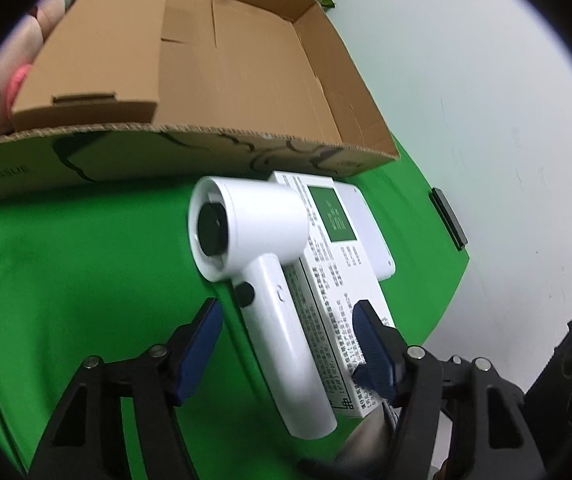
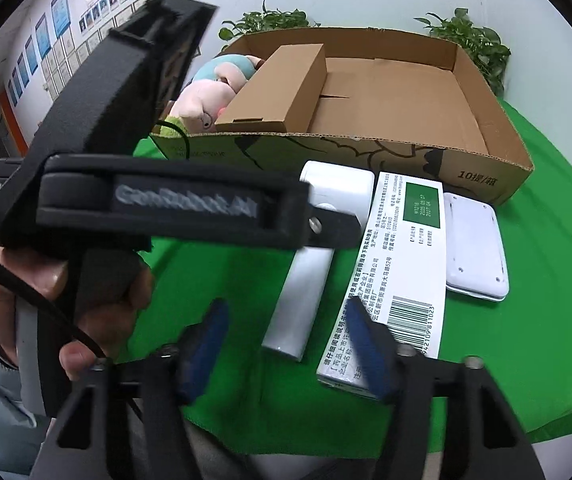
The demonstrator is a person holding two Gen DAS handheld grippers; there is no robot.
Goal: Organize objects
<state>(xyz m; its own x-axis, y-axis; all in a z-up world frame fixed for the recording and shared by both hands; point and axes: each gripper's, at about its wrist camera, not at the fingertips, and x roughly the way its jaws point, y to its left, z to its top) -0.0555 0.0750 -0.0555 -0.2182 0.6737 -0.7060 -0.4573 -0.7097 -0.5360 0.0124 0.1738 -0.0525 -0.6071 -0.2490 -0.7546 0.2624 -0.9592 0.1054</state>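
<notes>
Risk lies mainly in the crowding ahead of the left gripper (image 1: 287, 346), whose blue pads are spread wide apart and grip nothing. Between them the handle of the white hair dryer (image 1: 270, 280) is framed, but the right-hand pad is seen over the printed medicine box (image 1: 325, 280), which lies touching the dryer's side. If the jaws are closed from this stance, the box is likely to be pinched along with the handle, or pushed askew into the white flat device (image 1: 369, 232) just beyond it. The rounded, smooth handle may also be squeezed out of the pads, and the heavy head could swing down once lifted.

The right gripper (image 2: 289, 346) is likewise held open and empty, with the dryer's handle end just ahead of it. The left tool's body crosses its view, so a collision between the two is possible.

Further ahead, the cardboard tray (image 2: 365, 148) is seen holding a small carton (image 2: 282, 84) and plush toys (image 2: 210, 92).
</notes>
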